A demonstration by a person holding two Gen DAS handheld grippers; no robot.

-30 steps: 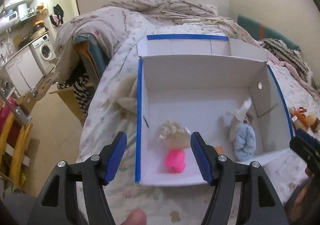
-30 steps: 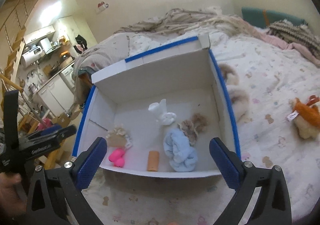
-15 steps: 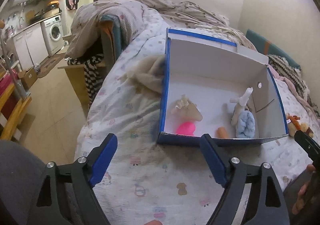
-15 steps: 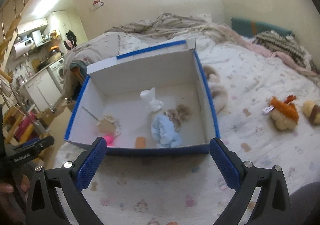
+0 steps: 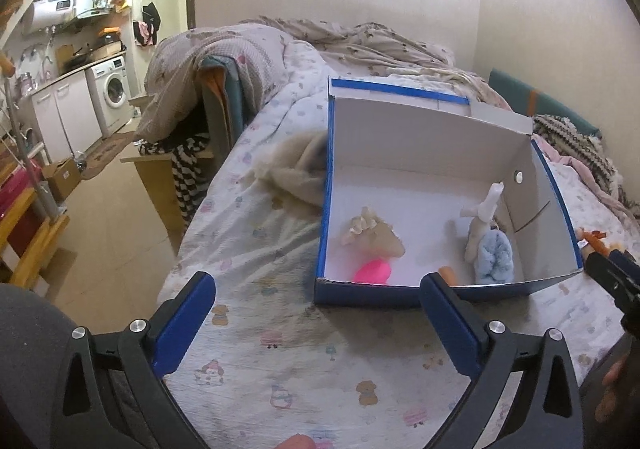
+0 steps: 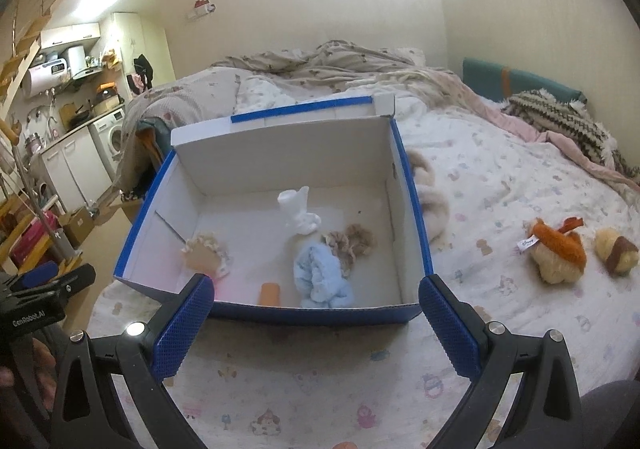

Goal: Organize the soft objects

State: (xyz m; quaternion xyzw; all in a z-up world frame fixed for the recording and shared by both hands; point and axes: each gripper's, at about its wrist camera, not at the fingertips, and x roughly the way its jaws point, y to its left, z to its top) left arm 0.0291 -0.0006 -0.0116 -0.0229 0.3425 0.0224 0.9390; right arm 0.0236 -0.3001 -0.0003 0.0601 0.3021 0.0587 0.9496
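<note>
A bed covered in a white cartoon-print sheet point(image 6: 500, 177) filled the room, with a kitchenette and a white washing machine point(image 5: 112, 95) off its left side. On the sheet near the bed's near edge stood an open blue cardboard box with a white inside point(image 6: 400, 185). Within it lay a pale blue fleece bundle point(image 6: 320, 281) near the front wall, a white sock-like cloth point(image 6: 298, 211) further back, a brown frilly scrunchie point(image 6: 352, 245) touching the blue bundle, a beige frilled piece point(image 6: 206, 255) toward the left wall, and a small orange cylinder point(image 6: 270, 293) against the front wall. A bright pink soft item point(image 5: 372, 271) showed in the front left corner from the left wrist view; from the right wrist view it was hidden behind a finger pad. A cream fluffy fabric point(image 5: 296, 169) lay against the box's outer left wall, partly cut off by it. Right of the box, well apart, sat an orange-and-cream plush toy point(image 6: 556, 253) and a tan-and-brown plush point(image 6: 616, 257), too small to identify.

The left gripper point(image 5: 316, 325) and the right gripper point(image 6: 316, 323) each hovered before the box's front wall, jaws spread wide, holding nothing.
</note>
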